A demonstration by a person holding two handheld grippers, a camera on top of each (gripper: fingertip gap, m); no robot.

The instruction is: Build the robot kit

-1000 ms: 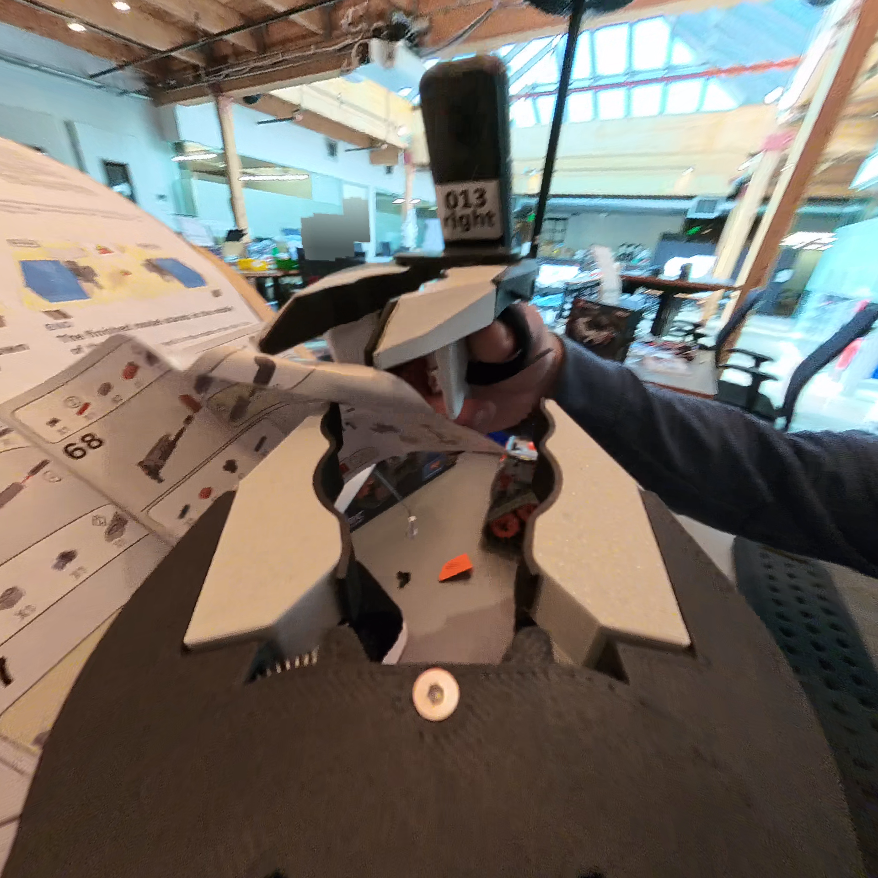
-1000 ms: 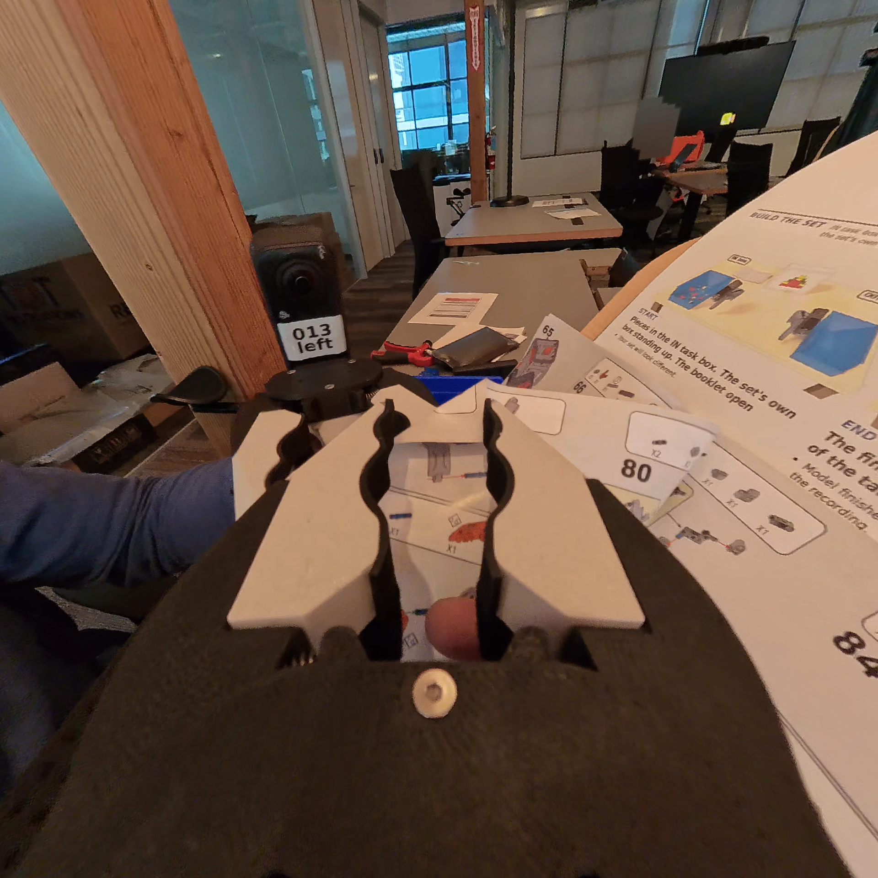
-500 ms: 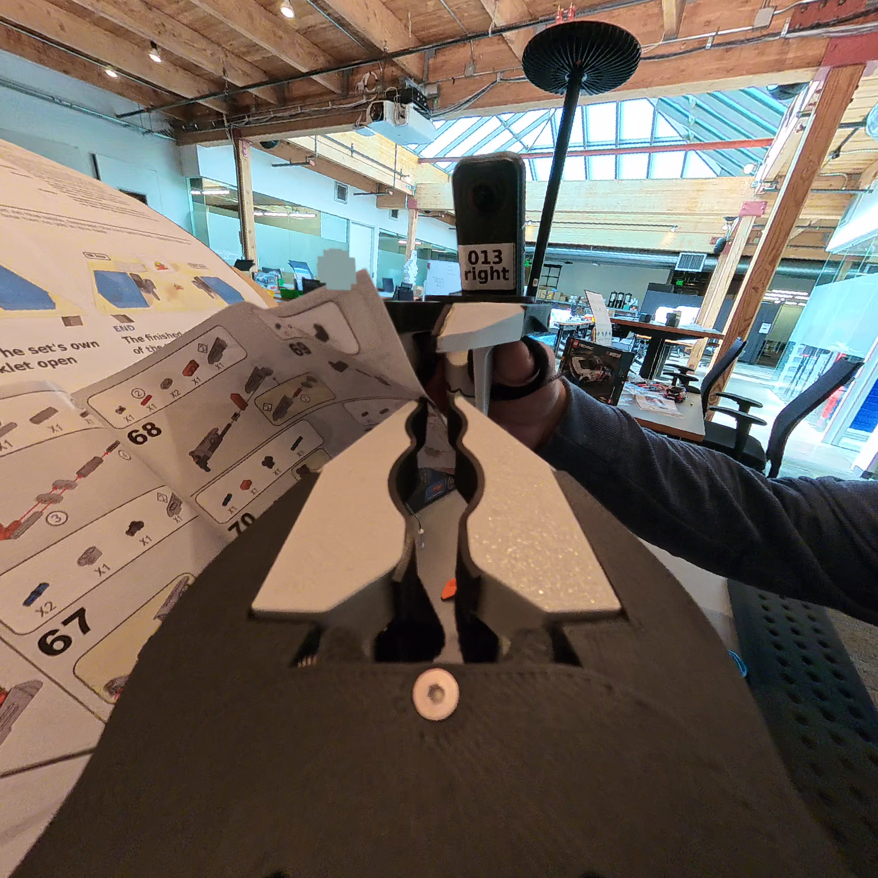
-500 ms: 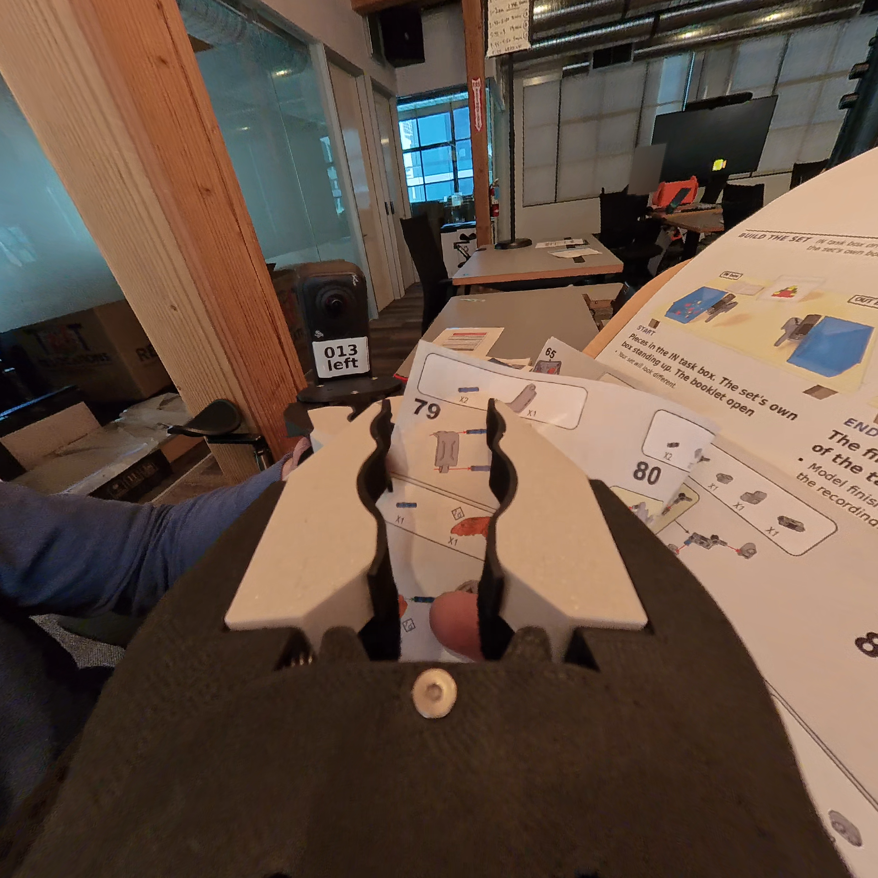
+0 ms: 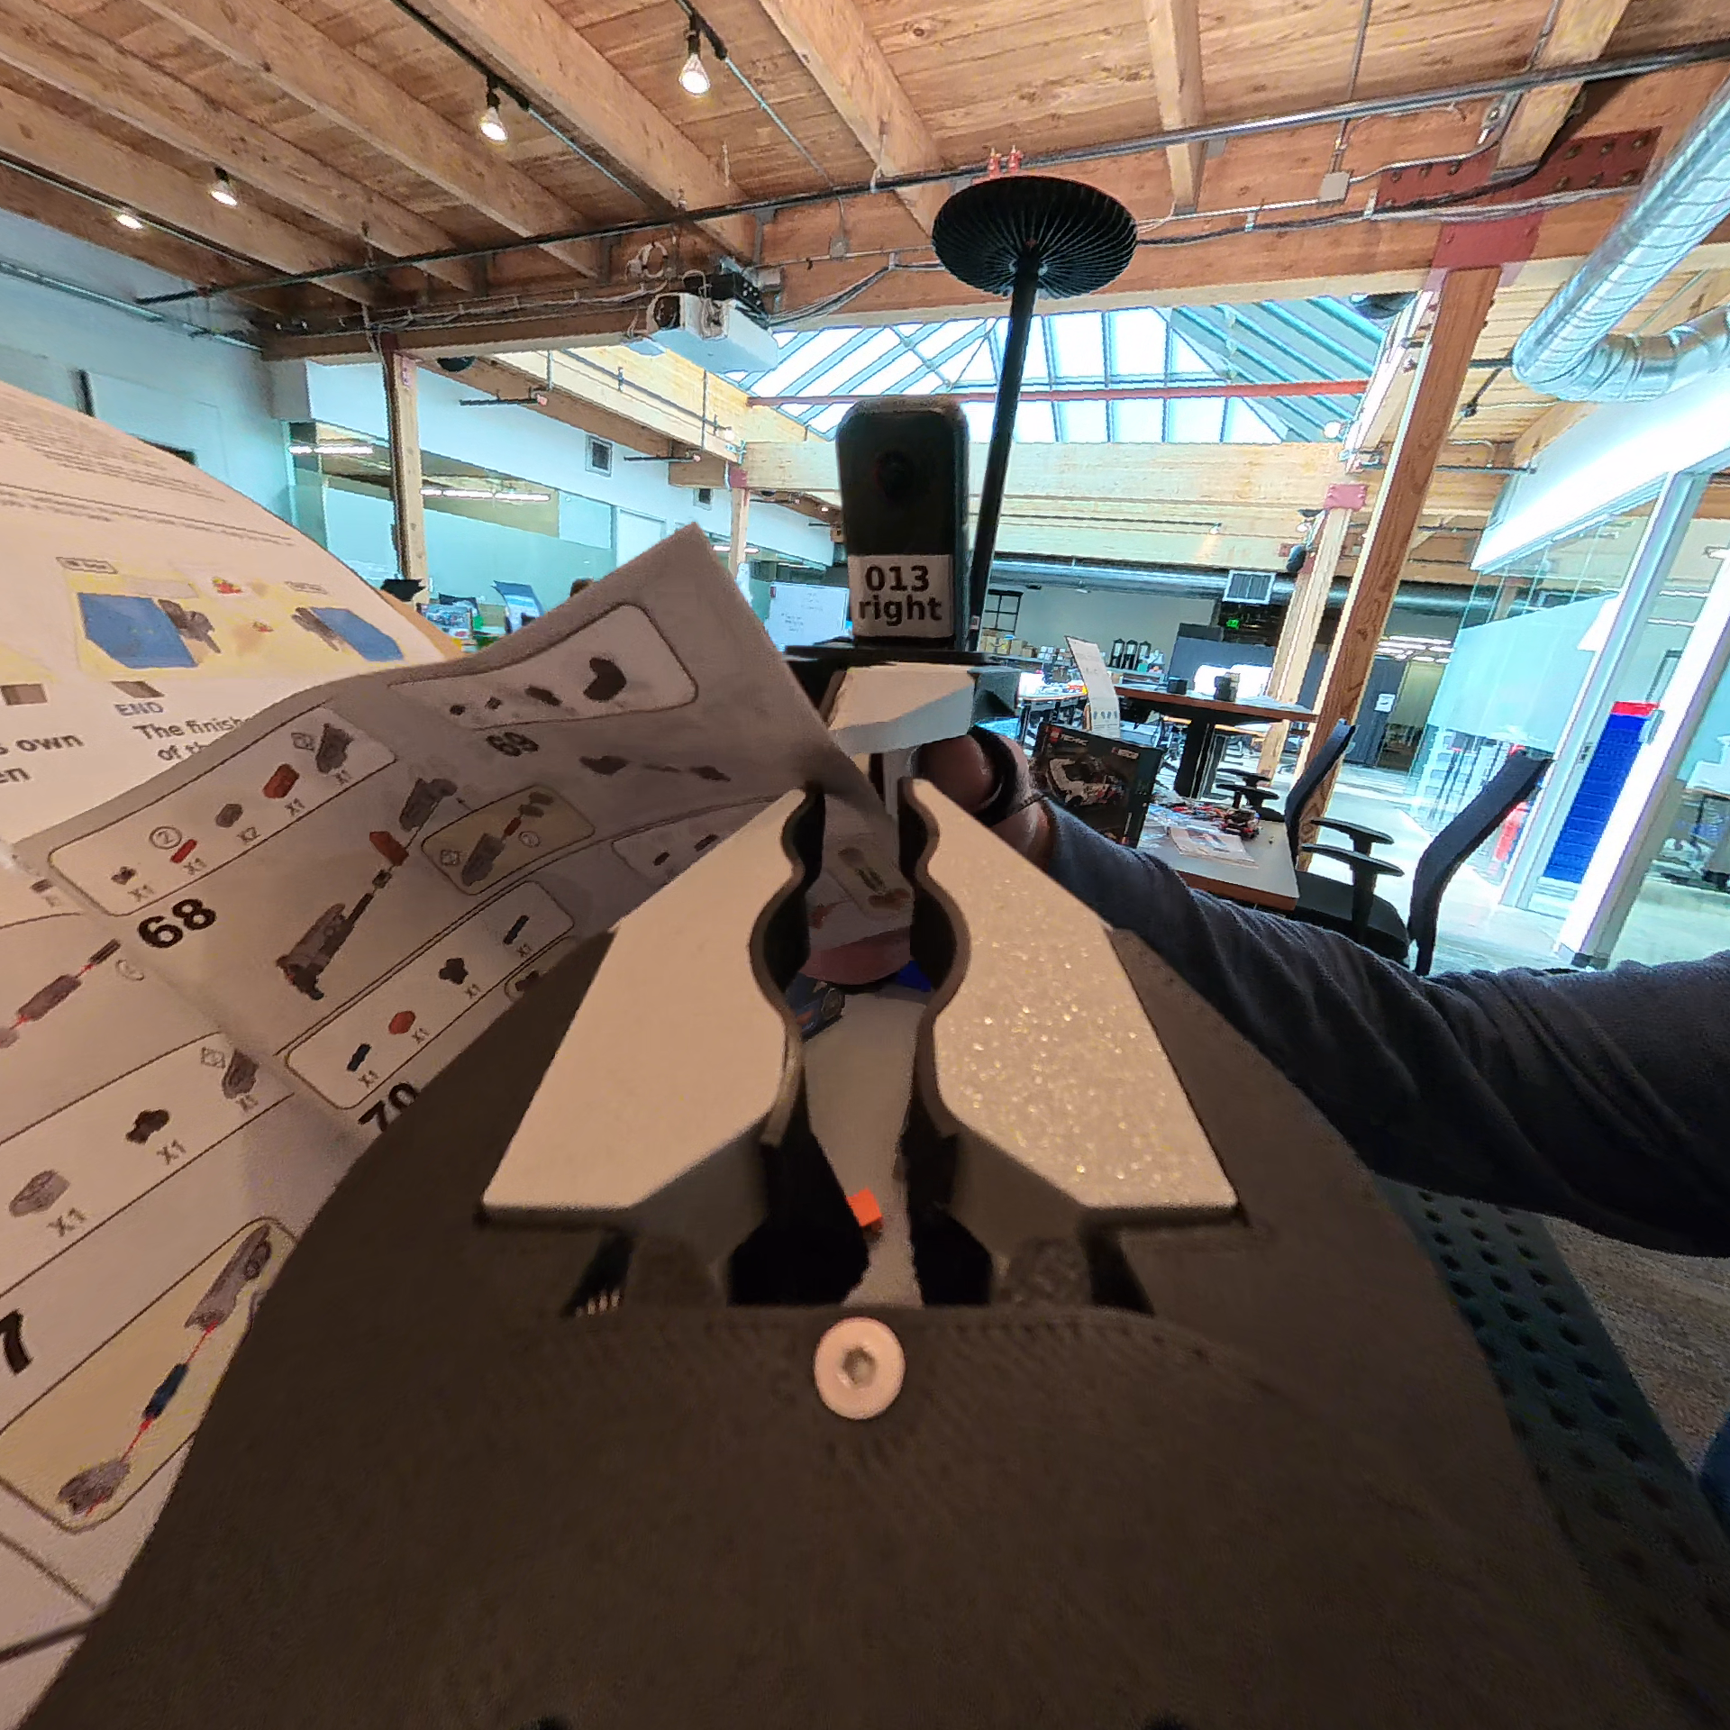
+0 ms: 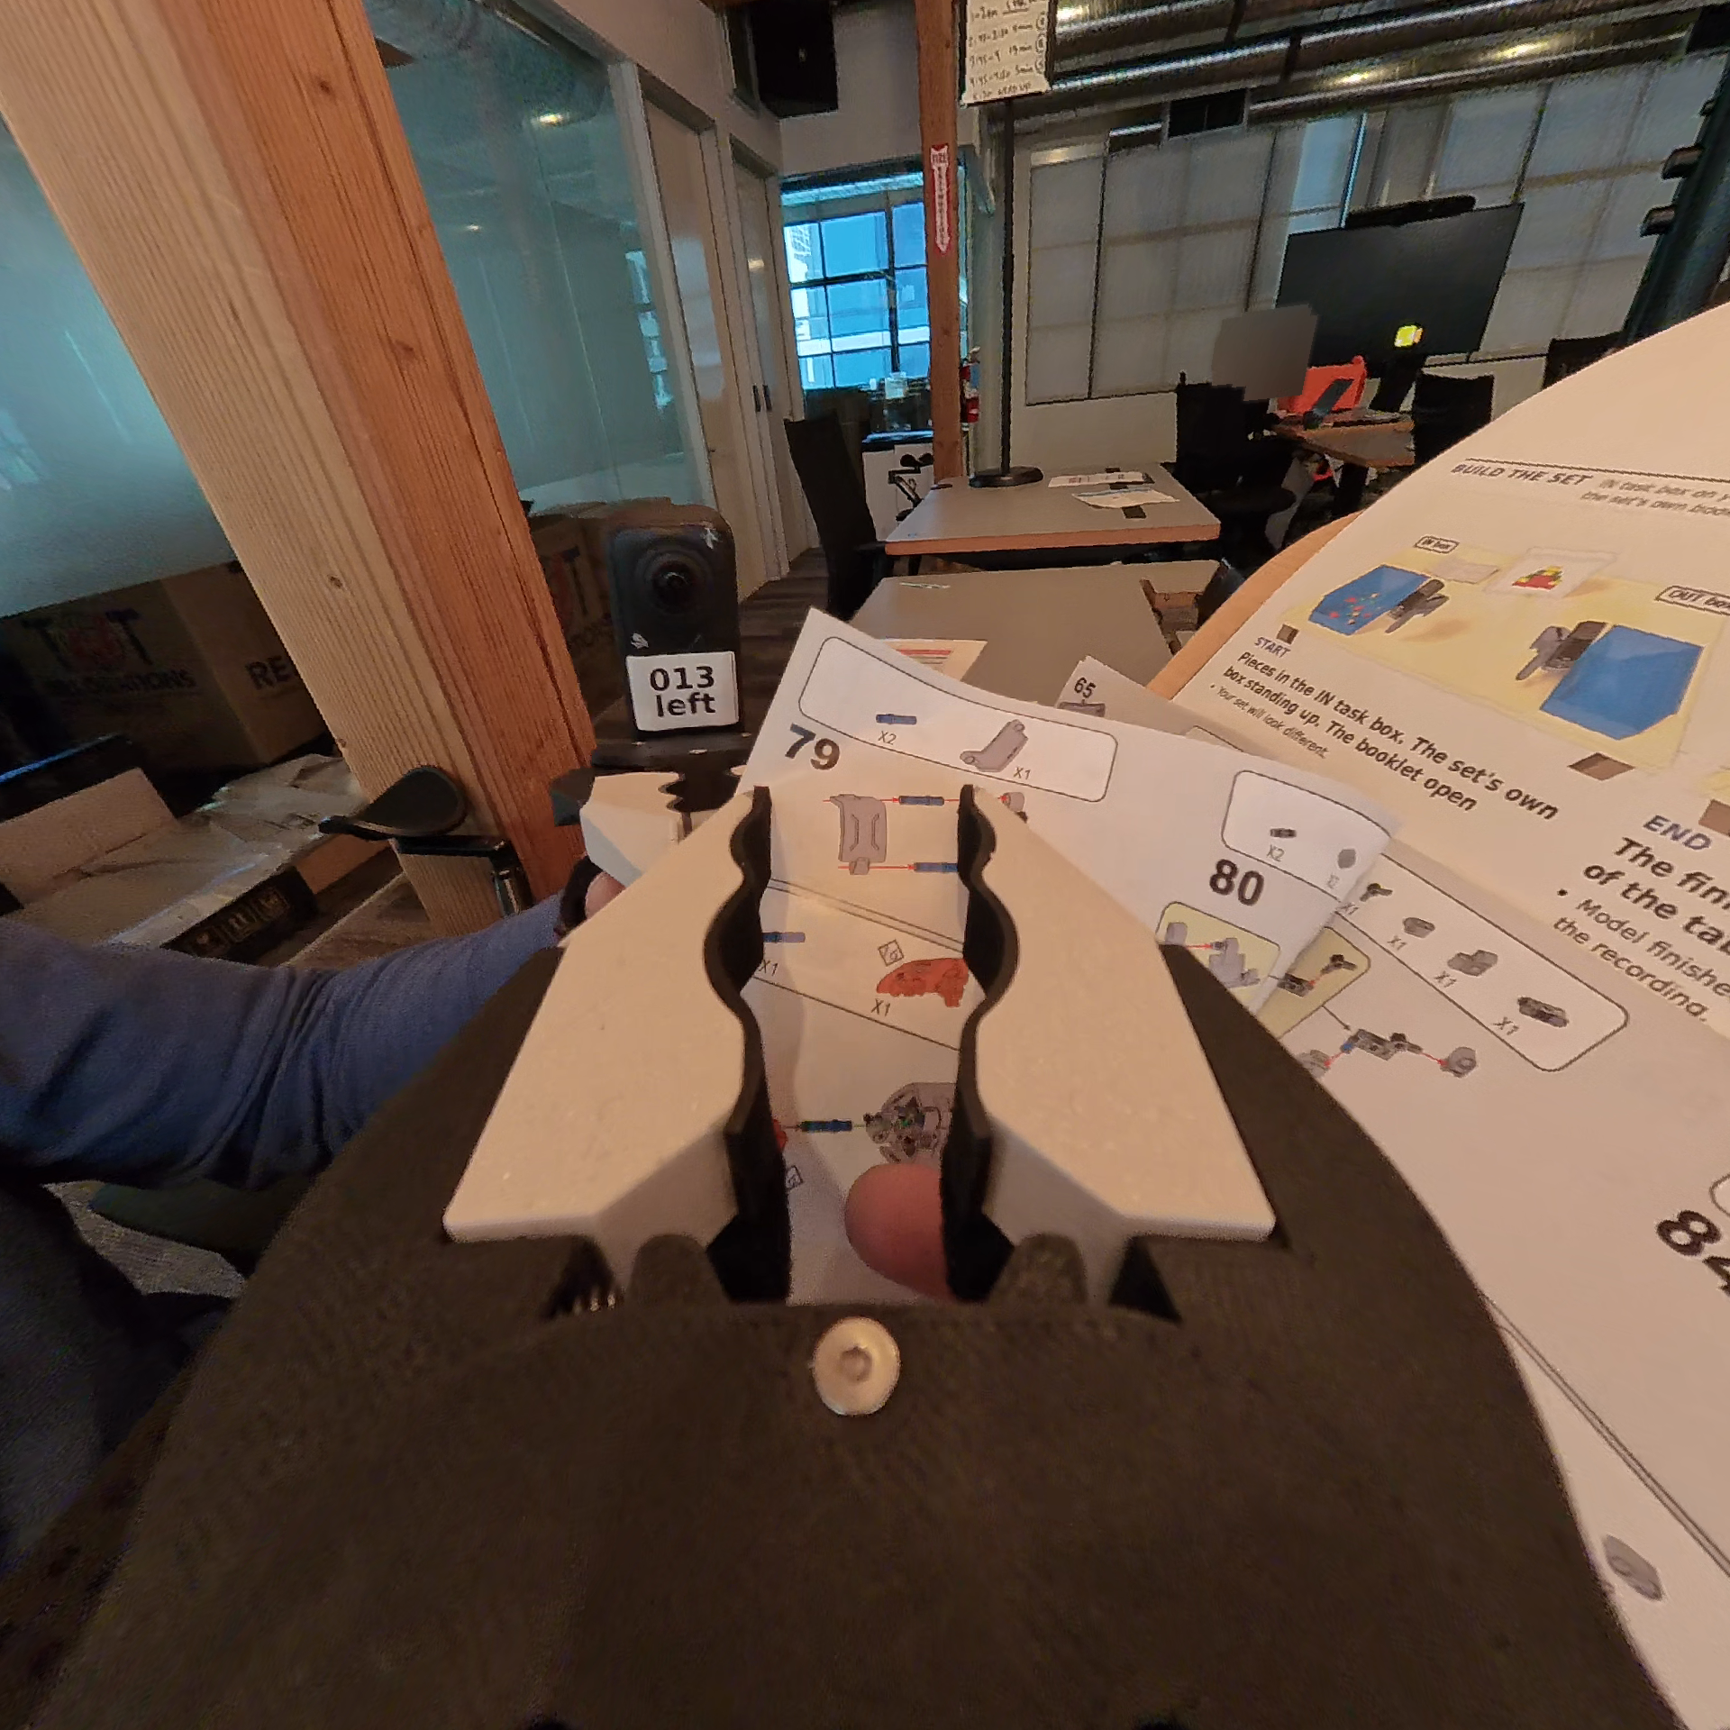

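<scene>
A building-instruction booklet stands open between my two grippers. One loose page (image 5: 468, 843) curls up, and its corner hangs in the narrow gap of my left gripper (image 5: 858, 824), whose jaws stand a little apart and do not clamp it. My right gripper (image 6: 866, 805) is partly open and lies over the other side of that page (image 6: 1077, 814). A person's thumb (image 6: 899, 1226) rests on the page between its fingers. The right gripper (image 5: 899, 721) faces me just behind the page, and the left gripper (image 6: 646, 814) shows at the page's left edge. A small orange piece (image 5: 866, 1208) lies below.
A large printed sheet (image 5: 140, 562) on a round table curves along the left, and on the right in the right wrist view (image 6: 1545, 749). A wooden post (image 6: 328, 468) and cardboard boxes (image 6: 140, 674) stand left. Office chairs (image 5: 1357, 843) and desks (image 6: 1030, 608) lie beyond. My left and right fingertips are right by each other.
My left gripper went from wide open to a narrow gap around the page's corner. The page has been lifted and swung upright. Both grippers have tilted upward. The right gripper's opening is unchanged.
</scene>
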